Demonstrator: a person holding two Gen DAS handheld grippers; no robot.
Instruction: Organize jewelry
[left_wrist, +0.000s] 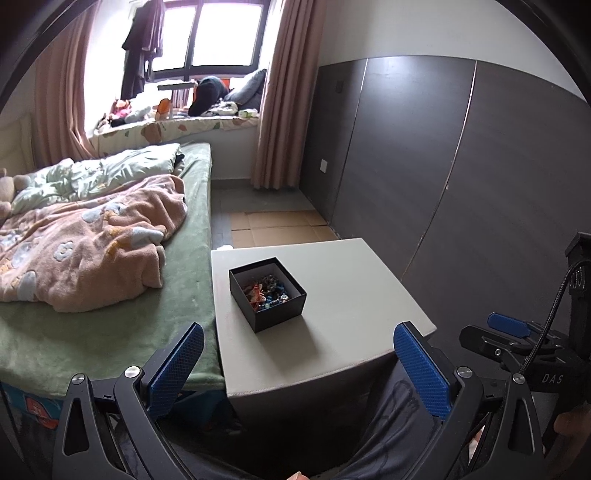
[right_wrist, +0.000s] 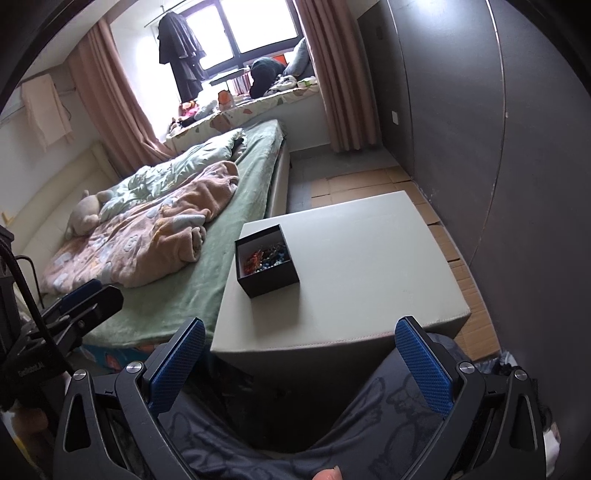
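Note:
A small black open box (left_wrist: 267, 293) (right_wrist: 266, 260) stands on the pale stool top (left_wrist: 343, 306) (right_wrist: 354, 266), near its left side. Inside lies a heap of colourful jewelry (left_wrist: 267, 290) (right_wrist: 264, 258), orange, blue and silvery beads. My left gripper (left_wrist: 300, 341) hovers open in front of the stool's near edge, with nothing between its blue pads. My right gripper (right_wrist: 301, 338) is likewise open and empty, back from the stool's front edge. In the left wrist view the right gripper (left_wrist: 517, 332) shows at the right; in the right wrist view the left gripper (right_wrist: 77, 302) shows at the left.
A bed (left_wrist: 110, 258) with a green sheet and a pink blanket (right_wrist: 147, 236) adjoins the stool on the left. A dark panelled wall (left_wrist: 461, 166) runs along the right. Cardboard (left_wrist: 273, 227) covers the floor beyond the stool. The person's patterned trousers (right_wrist: 295, 417) fill the bottom.

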